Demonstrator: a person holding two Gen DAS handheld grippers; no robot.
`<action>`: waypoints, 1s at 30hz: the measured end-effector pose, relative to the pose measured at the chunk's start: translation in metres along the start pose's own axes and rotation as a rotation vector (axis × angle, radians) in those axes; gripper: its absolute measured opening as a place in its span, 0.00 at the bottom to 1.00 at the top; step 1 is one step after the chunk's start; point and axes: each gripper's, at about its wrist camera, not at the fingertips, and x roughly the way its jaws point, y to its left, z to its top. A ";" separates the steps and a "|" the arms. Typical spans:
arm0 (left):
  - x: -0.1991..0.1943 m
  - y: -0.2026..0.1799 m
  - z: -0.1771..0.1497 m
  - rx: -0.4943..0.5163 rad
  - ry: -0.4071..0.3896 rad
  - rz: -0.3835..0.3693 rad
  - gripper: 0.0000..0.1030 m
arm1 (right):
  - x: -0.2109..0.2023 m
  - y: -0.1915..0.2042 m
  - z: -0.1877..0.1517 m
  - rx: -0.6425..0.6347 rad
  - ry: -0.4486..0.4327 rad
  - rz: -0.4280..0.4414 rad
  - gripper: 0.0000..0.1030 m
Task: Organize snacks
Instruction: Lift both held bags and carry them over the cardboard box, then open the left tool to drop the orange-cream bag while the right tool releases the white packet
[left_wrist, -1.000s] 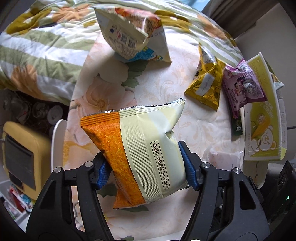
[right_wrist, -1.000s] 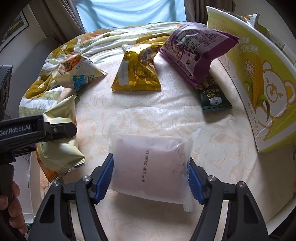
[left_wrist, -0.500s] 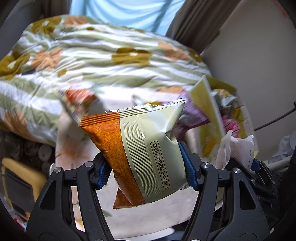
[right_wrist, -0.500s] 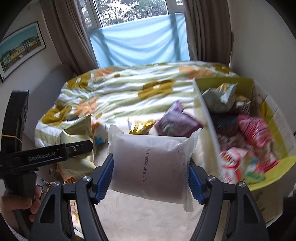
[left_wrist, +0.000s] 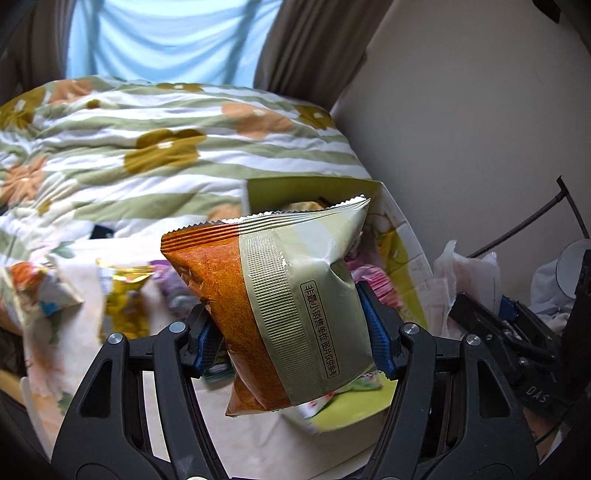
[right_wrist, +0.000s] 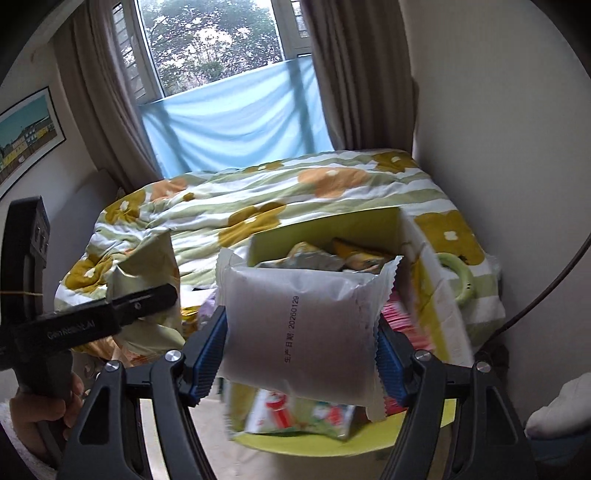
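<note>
My left gripper (left_wrist: 291, 343) is shut on an orange and pale green snack bag (left_wrist: 280, 306) and holds it up in the air, in front of the yellow-green snack box (left_wrist: 402, 258). My right gripper (right_wrist: 301, 358) is shut on a white snack packet (right_wrist: 299, 332) with a printed date and holds it over the open box (right_wrist: 424, 280), which has several snacks inside. The left gripper body shows in the right wrist view (right_wrist: 88, 321), to the left, with its bag (right_wrist: 147, 280) in its grip. The right gripper shows at the right edge of the left wrist view (left_wrist: 509, 332).
On the table (left_wrist: 44, 354) to the left lie a gold packet (left_wrist: 122, 295), a purple packet (left_wrist: 173, 291) and a cream and orange bag (left_wrist: 37, 288). A floral quilt (right_wrist: 258, 195) covers the bed behind. A wall stands to the right, a window with curtains at the back.
Both grippers have lifted their packets off the table and swung right toward the box. The views now look over the box's open top instead of down on the table.
</note>
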 end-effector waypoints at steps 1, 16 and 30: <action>0.011 -0.009 0.001 0.006 0.008 0.004 0.61 | 0.001 -0.014 0.003 0.004 0.002 -0.001 0.66; 0.088 -0.068 -0.023 0.053 0.054 0.165 0.99 | 0.030 -0.096 0.021 -0.013 0.067 0.060 0.66; 0.050 -0.050 -0.037 0.009 0.001 0.285 0.99 | 0.071 -0.097 0.039 -0.071 0.136 0.158 0.66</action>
